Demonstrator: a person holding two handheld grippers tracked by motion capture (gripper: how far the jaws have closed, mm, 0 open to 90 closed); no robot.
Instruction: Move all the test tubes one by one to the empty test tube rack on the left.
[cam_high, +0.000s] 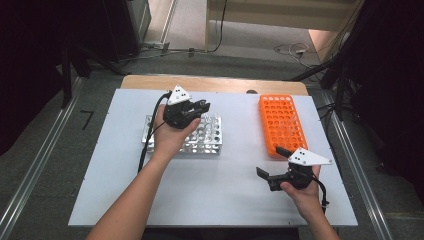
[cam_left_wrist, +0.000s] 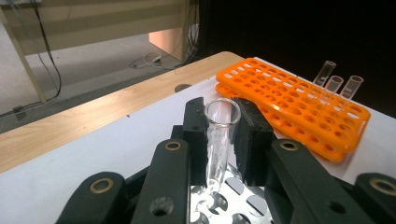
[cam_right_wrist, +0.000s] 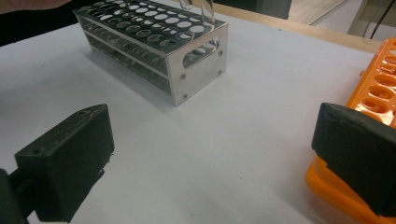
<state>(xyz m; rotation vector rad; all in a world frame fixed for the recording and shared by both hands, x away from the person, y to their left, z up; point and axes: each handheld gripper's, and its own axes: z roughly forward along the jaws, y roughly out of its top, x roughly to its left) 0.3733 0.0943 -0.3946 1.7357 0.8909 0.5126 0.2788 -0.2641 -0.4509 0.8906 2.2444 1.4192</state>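
Left to right across the bench (cam_high: 125, 165). At left, the metal rack (cam_high: 212, 142) lies on the white sheet, its rows of round holes facing up. Your left hand-held gripper (cam_left_wrist: 223, 128) is above it, jaws clamped on a clear glass tube (cam_left_wrist: 219, 140) just below its open rim. You hold the tube upright with its rounded bottom at the top plate of the metal rack, so that it lines up with a hole; whether the tip has already entered one cannot be told. Gripping near the rim leaves the lower length free to pass through the stacked plates, and an upright hold is likely to keep the glass from scraping a hole's edge.

At centre, the bare bench separates the two racks, giving room to carry tubes across.

At right, the orange rack (cam_high: 281, 122) lies well apart from the metal one, its long side running away from you. The left gripper view shows three more clear tubes (cam_left_wrist: 334, 84) standing at its far end, close together.

Your right hand-held gripper (cam_high: 272, 167) rests near the orange rack's near end with its jaws spread wide and nothing between them. It faces the metal rack across the bench, seemingly waiting while the left one works.
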